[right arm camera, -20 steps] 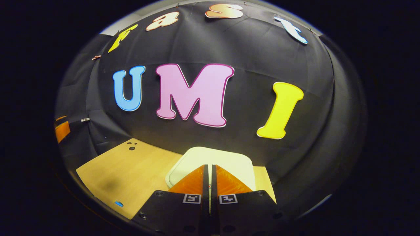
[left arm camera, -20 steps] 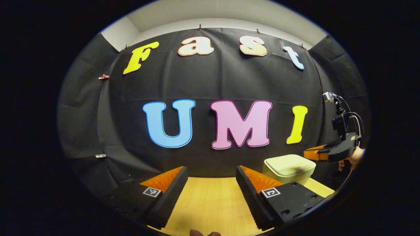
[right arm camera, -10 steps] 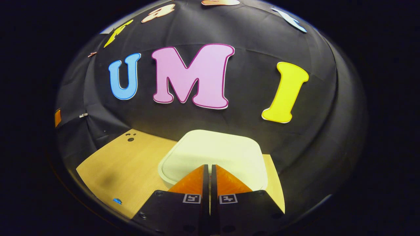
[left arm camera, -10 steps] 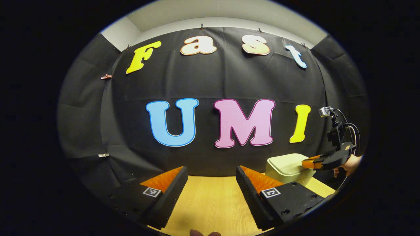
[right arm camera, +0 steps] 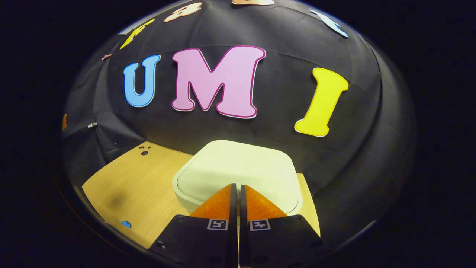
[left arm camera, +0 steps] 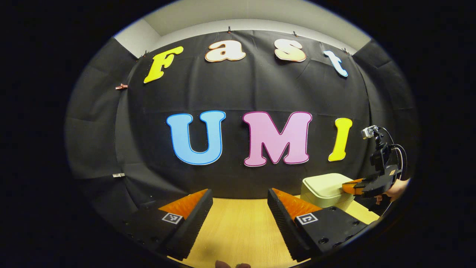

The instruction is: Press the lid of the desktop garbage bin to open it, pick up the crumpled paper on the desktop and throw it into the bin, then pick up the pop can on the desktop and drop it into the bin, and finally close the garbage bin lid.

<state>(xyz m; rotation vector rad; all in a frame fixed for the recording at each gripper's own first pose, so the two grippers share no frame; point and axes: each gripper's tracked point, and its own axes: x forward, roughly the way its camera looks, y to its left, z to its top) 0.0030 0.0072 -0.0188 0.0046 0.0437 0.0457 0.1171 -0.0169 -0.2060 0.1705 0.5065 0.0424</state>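
A pale cream garbage bin with its flat lid down stands on the wooden desktop near the back wall. My right gripper is shut, its fingertips resting at the near edge of the lid. In the left gripper view the bin is at the right, and the right gripper, held by a hand, meets the lid from the right side. My left gripper hangs open over bare desktop with nothing between its fingers.
The wooden desktop stretches left of the bin, with a few small dark holes near its far corner and a small blue mark near its front edge. Black cloth wall stands close behind the bin.
My right gripper has come down and forward onto the bin lid, which looms larger now. The left gripper has barely moved.
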